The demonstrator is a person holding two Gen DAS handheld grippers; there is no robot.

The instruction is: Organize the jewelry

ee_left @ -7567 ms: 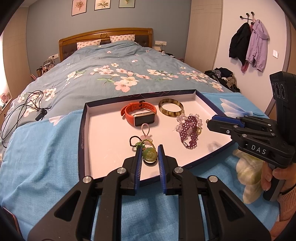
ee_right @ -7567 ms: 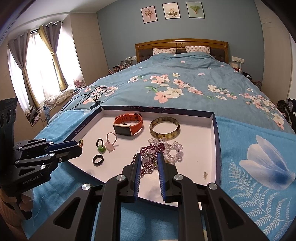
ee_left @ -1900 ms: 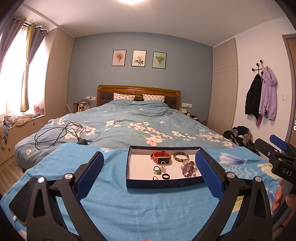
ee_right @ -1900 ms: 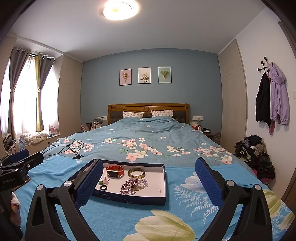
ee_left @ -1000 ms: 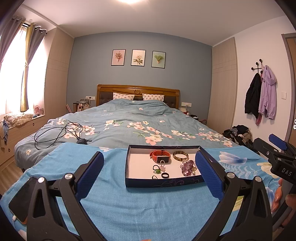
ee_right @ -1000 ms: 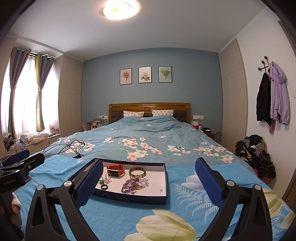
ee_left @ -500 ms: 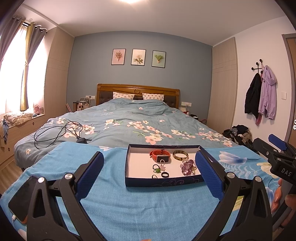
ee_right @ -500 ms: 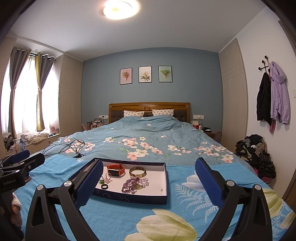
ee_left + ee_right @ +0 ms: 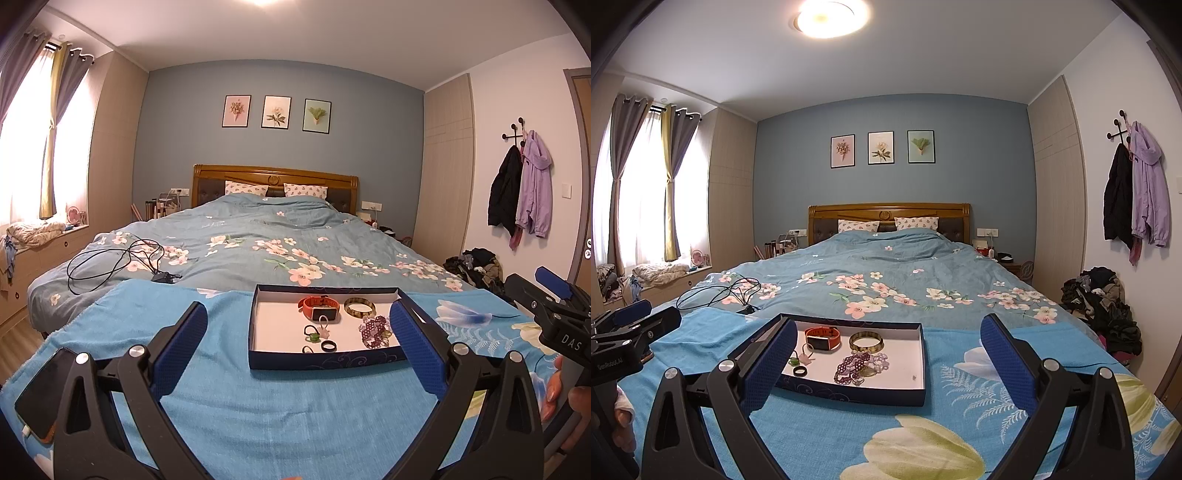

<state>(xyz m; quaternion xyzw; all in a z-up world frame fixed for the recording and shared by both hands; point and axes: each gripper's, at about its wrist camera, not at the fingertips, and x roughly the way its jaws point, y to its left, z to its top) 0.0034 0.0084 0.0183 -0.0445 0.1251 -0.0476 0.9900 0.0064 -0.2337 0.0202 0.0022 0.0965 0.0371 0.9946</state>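
Left gripper (image 9: 298, 345) jaws spread wide, released, holding nothing; right gripper (image 9: 888, 362) likewise. Both hang short of tray (image 9: 325, 361) on blue towel (image 9: 295, 413) at bed foot. Inside tray: orange watch (image 9: 318, 308), bangle (image 9: 359, 308), purple bead bracelets (image 9: 373, 331), black ring (image 9: 328, 346), green charm (image 9: 314, 336).

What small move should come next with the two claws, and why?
Probably none beyond resting. Both the left claw and the right claw are wide open, hold nothing, and are well back from the tray. The orange watch, bangle, beaded bracelets and black ring all lie inside it, so the sorting looks done.
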